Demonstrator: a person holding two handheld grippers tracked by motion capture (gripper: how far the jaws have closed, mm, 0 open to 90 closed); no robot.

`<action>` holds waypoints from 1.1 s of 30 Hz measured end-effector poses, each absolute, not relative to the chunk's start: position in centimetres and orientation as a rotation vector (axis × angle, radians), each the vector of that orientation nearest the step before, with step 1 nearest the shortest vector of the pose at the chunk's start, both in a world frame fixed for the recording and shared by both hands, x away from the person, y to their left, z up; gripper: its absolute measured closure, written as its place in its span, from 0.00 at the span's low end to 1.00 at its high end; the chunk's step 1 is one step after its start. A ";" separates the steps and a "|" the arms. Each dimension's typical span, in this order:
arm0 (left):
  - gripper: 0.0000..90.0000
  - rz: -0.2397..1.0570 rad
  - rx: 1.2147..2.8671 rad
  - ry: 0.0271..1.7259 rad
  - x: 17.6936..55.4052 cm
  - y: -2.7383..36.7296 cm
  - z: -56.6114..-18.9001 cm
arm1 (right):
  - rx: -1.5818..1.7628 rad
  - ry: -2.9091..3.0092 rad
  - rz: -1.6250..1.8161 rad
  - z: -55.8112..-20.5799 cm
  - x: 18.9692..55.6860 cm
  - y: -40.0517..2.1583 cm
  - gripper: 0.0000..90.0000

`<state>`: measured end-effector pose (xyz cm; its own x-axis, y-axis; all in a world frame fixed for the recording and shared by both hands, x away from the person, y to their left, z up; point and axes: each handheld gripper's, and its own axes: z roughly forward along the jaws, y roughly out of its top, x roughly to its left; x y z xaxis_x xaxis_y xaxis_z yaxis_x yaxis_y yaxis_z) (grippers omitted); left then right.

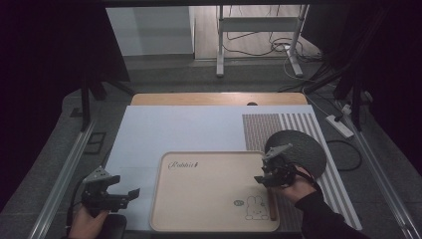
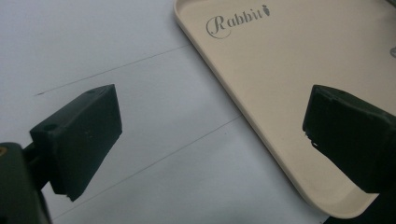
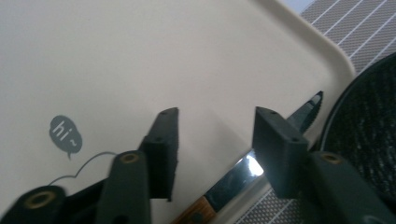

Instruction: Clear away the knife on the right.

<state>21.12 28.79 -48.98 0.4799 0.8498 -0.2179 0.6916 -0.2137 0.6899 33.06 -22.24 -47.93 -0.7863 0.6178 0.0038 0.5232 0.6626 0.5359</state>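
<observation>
Nearby, both grippers idle, jaws apart, holding nothing.
Left gripper (image 1: 130,193) beside tray (image 1: 199,219); right gripper (image 3: 215,144) over knife (image 3: 243,170) on tray's right rim. Likely stiff, slick: grip the wooden handle. Dark plate (image 1: 311,149) beyond.

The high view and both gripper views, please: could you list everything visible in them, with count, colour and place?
Tray: one, beige, printed with "Rabbit" and a rabbit drawing, near centre of the table.
Knife: one, wooden handle, serrated blade, along the tray's right edge.
Round plate: one, dark, right of the tray on the striped mat.
Striped mat: one, grey-white, table's right side.
White sheet: one, under the tray.
Power strip: one, white, floor at right.
Left gripper: black, open, left of the tray.
Right gripper: black, open, over the tray's right edge.
</observation>
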 end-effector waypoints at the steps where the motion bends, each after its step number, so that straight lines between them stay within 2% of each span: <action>1: 0.05 0.266 1.971 1.275 21.1 28.8 -49.0 | 0.940 2.691 0.794 -47.9 33.1 -22.3 0.50; 2: 0.05 0.266 1.971 1.275 21.1 28.8 -49.0 | 0.949 2.677 0.803 -47.8 33.1 -22.4 0.40; 3: 0.05 0.266 1.971 1.275 21.1 28.8 -49.0 | 0.949 2.677 0.803 -47.8 33.1 -22.4 0.40; 7: 0.05 0.266 1.971 1.275 21.1 28.8 -49.0 | 0.961 2.668 0.778 -47.9 33.1 -22.6 0.22; 10: 0.05 0.266 1.968 1.275 21.1 28.8 -49.0 | 0.979 2.675 0.785 -47.9 33.1 -22.9 0.20; 12: 0.05 0.265 1.966 1.276 21.1 28.8 -49.0 | 0.996 2.661 0.790 -47.9 33.1 -23.5 0.12; 14: 0.05 0.265 1.968 1.275 21.1 28.8 -49.0 | 1.014 2.637 0.802 -47.8 33.1 -24.0 0.11; 16: 0.05 0.265 1.968 1.275 21.1 28.8 -49.0 | 1.032 2.623 0.812 -47.8 33.1 -24.3 0.04; 20: 0.05 0.264 1.966 1.278 21.1 28.8 -49.0 | 1.039 2.577 0.831 -47.7 32.8 -25.3 0.00; 33: 0.05 0.263 1.968 1.281 21.1 28.8 -49.0 | 1.113 2.470 0.856 -47.4 31.3 -27.7 0.00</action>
<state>21.15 28.82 -49.01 0.4758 0.8511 -0.2217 0.6945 -0.2089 0.6885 31.35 -27.67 -47.39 -0.6553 0.7549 -0.0269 0.5764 0.5228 0.6280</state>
